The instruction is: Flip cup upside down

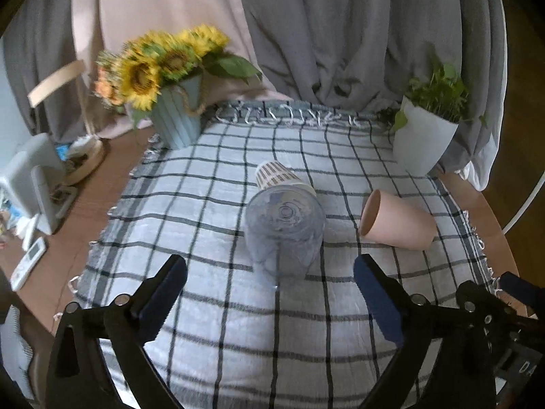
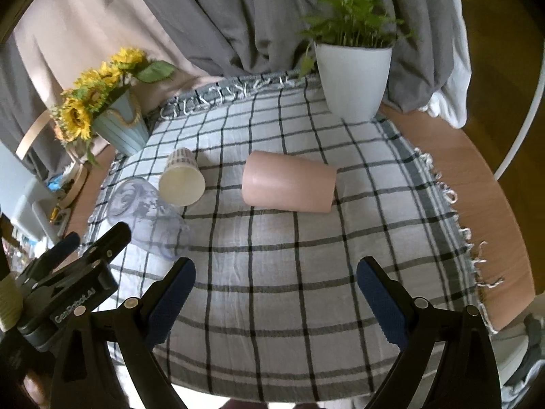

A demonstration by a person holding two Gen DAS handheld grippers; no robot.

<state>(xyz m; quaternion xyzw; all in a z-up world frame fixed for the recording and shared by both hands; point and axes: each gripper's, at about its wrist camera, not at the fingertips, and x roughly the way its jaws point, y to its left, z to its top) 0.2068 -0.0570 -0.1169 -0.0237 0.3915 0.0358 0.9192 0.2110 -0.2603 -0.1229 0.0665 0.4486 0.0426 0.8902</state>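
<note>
Three cups lie on their sides on the checked cloth [image 1: 211,177]. A clear plastic cup [image 1: 284,226] lies with its base toward my left gripper [image 1: 270,289], which is open just short of it. Behind it lies a striped paper cup [image 1: 277,175]. A pink cup [image 1: 396,221] lies to the right, mouth facing left. In the right wrist view the pink cup [image 2: 289,185] lies ahead of my open right gripper [image 2: 276,289], with the paper cup [image 2: 182,177] and clear cup [image 2: 146,211] to the left. The left gripper [image 2: 98,248] shows at the left edge.
A sunflower pot [image 1: 177,119] stands at the cloth's far left corner and a white plant pot [image 1: 422,136] at the far right. Grey curtains hang behind. The wooden table edge [image 2: 477,184] runs on the right; clutter and a remote [image 1: 29,262] lie on the left.
</note>
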